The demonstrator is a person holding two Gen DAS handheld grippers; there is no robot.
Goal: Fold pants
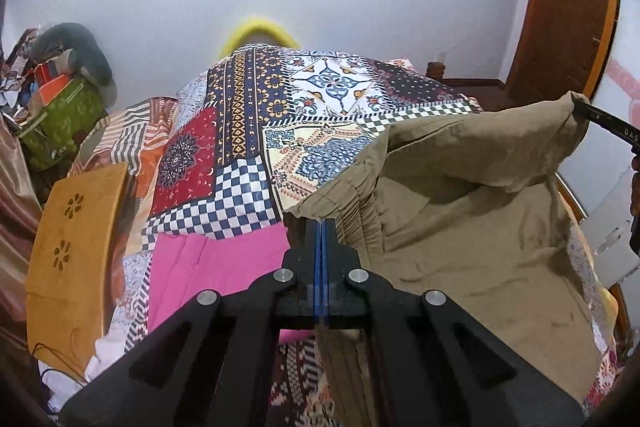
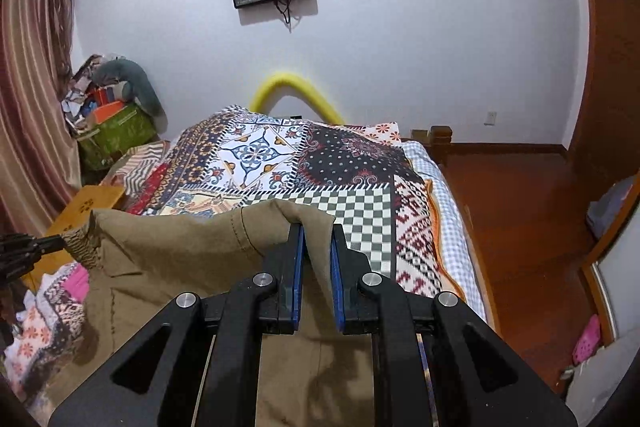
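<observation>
The black left gripper (image 1: 322, 227), jaws fully closed, pinches the elastic waistband of the khaki cotton pants (image 1: 460, 227); the black right gripper (image 2: 316, 231) clamps another waistband corner, lifting them above the patchwork-printed bedspread (image 2: 280, 163) beyond.

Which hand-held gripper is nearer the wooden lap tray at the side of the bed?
Left. The left hand-held gripper, shut on the khaki pants, holds the corner on the side of the wooden lap tray. The right hand-held gripper grips the far corner, towards the wooden floor.
</observation>
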